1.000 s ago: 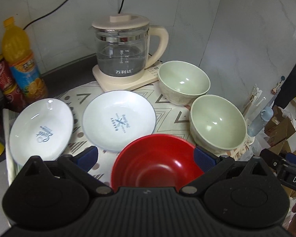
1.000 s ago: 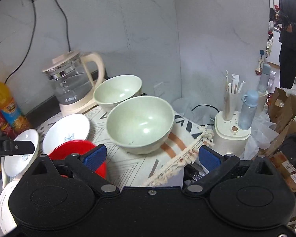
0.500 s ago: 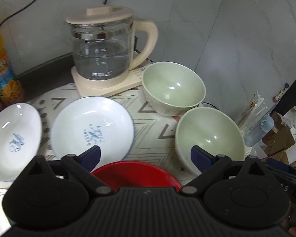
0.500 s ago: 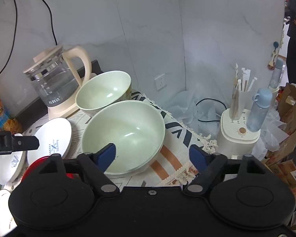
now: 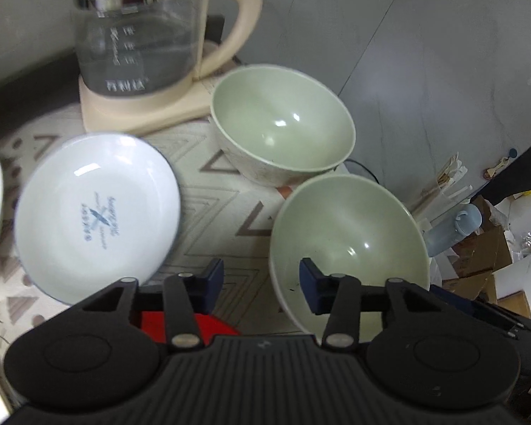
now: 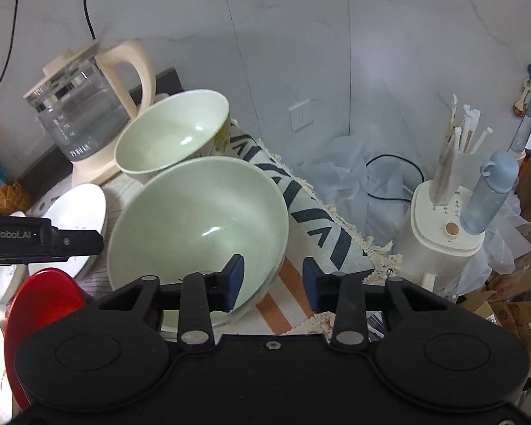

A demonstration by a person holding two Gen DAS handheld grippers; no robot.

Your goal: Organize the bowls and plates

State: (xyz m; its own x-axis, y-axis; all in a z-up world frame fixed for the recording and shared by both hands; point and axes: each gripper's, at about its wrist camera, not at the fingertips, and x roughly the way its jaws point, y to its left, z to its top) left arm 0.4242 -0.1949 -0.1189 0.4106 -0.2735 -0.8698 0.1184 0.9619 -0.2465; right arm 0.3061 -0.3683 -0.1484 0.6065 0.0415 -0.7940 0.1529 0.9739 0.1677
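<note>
Grey marble-look wall panels [image 6: 407, 53] are meeting in a corner behind the bench, a white socket [image 6: 301, 114] sitting low beside that corner.

bare mat [image 5: 209, 191] lane between white plate [image 5: 97, 216] and green bowls [image 5: 283, 125]; kettle [image 5: 141, 35] blocks the far end.

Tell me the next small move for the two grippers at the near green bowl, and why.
Probably close both. The left gripper and right gripper each straddle opposite rims of the near green bowl, jaws open, nothing gripped.
</note>
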